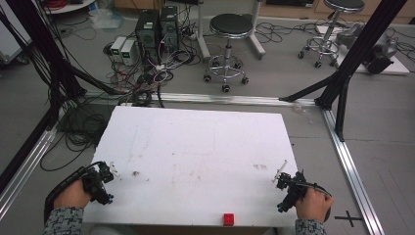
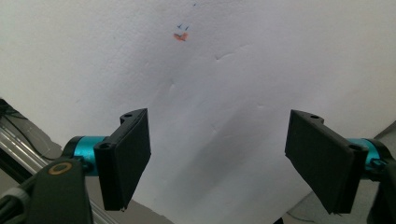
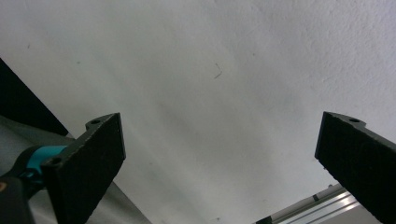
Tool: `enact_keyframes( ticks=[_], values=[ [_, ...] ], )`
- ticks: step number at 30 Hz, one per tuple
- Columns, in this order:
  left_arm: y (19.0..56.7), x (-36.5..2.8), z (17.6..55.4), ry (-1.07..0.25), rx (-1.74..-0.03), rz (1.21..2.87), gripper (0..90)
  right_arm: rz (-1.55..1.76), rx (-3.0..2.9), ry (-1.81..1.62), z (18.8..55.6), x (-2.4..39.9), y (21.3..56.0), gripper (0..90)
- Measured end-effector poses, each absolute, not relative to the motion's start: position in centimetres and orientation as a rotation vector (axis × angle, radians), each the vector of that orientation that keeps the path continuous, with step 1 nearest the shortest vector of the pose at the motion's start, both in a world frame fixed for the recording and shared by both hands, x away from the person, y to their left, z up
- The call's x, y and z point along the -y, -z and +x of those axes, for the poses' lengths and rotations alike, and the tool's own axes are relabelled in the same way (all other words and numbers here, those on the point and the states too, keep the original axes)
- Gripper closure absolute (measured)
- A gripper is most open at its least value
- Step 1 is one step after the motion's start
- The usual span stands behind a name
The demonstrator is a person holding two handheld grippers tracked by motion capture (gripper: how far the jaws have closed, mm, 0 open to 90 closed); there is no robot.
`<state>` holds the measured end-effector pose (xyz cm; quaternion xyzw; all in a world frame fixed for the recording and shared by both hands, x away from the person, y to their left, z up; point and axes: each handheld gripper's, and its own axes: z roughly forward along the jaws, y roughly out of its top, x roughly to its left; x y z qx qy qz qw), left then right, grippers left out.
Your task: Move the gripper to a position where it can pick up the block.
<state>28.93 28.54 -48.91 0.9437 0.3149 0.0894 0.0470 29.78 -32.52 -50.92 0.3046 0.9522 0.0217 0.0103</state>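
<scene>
At eight o'clock on the white table, left hand-held gripper, jaws spread wide, empty. At six o'clock by the near edge, small red block, probably the target; nearer the right hand-held gripper at four o'clock, likewise wide open, empty. Nothing between. Beyond: stools, cables.

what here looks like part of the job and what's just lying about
Likely the job (none stated): red block at the near edge of the white board; left hand-held gripper and right hand-held gripper, both open.

Lying about: two stools, computer boxes, floor cables.
</scene>
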Motion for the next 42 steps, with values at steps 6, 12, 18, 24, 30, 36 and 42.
enact_keyframes(
  ticks=[6,12,18,24,30,36,42],
  values=[
    [48.9,-28.5,28.9,-0.265,-0.965,2.883,22.6,0.953,-2.975,-0.062,29.8,32.4,50.9,0.8],
    [48.6,-28.5,28.9,-0.27,-0.964,2.879,22.6,0.947,-2.97,-0.073,29.8,32.5,50.7,0.8],
    [48.7,-28.4,29.0,-0.265,-0.966,2.875,22.6,0.953,-2.973,-0.075,29.8,32.4,50.7,0.9],
    [48.7,-28.6,28.9,-0.266,-0.978,2.869,22.6,0.958,-2.974,-0.068,29.7,32.4,50.9,0.9],
    [48.4,-28.8,28.9,-0.262,-0.984,2.859,22.6,0.957,-2.962,-0.083,29.7,32.4,50.7,0.9],
    [48.3,-28.9,28.8,-0.271,-0.984,2.852,22.6,0.942,-2.954,-0.111,29.6,32.5,50.3,0.9],
    [48.3,-28.8,28.8,-0.264,-0.979,2.846,22.6,0.9,-2.959,-0.129,29.7,32.7,49.8,0.9]
  ],
)
